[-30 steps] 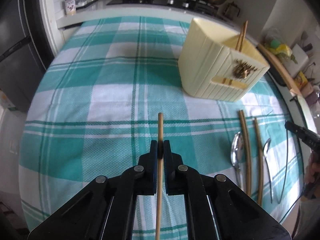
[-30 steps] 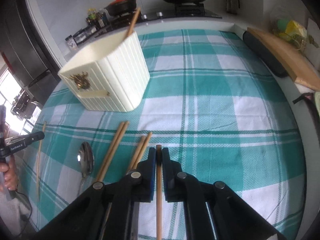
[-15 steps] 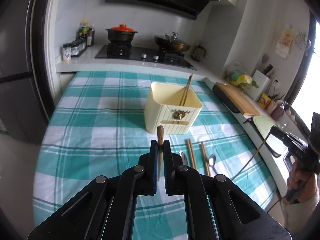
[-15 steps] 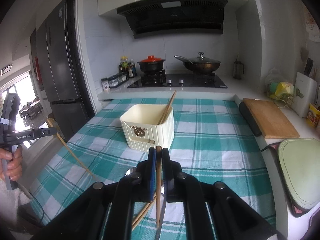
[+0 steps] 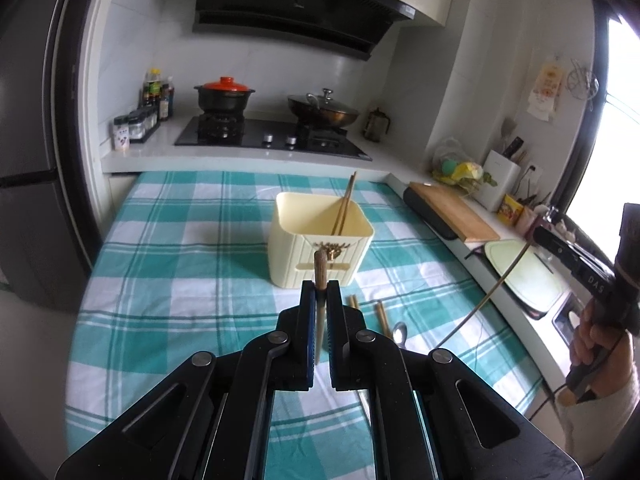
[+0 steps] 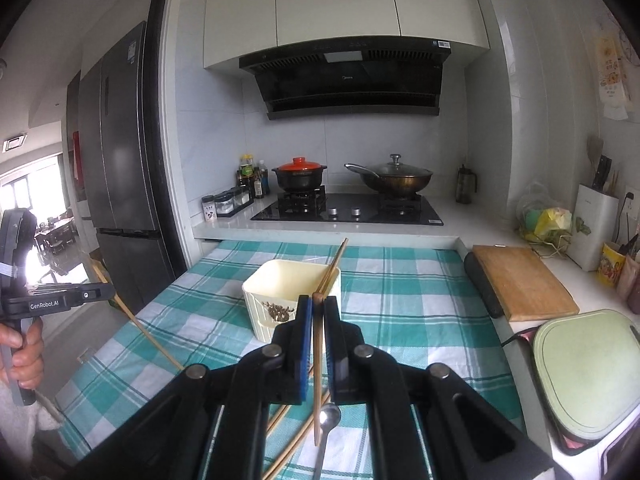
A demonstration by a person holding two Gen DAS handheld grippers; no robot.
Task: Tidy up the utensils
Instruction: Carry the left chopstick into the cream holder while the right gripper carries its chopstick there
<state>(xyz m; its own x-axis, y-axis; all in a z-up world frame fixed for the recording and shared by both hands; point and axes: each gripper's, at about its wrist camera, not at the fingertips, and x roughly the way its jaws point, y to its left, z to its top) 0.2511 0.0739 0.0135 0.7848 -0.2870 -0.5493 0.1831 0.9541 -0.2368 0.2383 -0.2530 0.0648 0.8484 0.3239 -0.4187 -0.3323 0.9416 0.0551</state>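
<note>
So from the left wrist view, the left tongs point(image 5: 320, 286) are clenched on one brown wooden chopstick point(image 5: 319, 270), its tip poking up just past the fingertips. Straight ahead on the teal-and-white checked counter point(image 5: 180, 280) sits one cream ribbed plastic utensil holder point(image 5: 318, 250), and there's one pair of chopsticks in the holder point(image 5: 343, 210) leaning against its back right corner. Between the holder and the tongs I count two loose wooden chopsticks on the cloth point(image 5: 382, 316), partly hidden, plus one metal spoon point(image 5: 399, 334) just beside them. Over on the right edge, the right tongs point(image 5: 538, 236) show up in a hand, with a thin stick hanging down from them.

Right wrist view: the right tongs point(image 6: 318, 308) are gripping one wooden chopstick too point(image 6: 317, 364), which runs down between the fingers. Same holder point(image 6: 280, 304) ahead. Below the tongs lie the spoon point(image 6: 329, 420) and at least two loose chopsticks point(image 6: 292, 444). The left tongs point(image 6: 100, 292) appear at far left, their chopstick slanting down.
</note>
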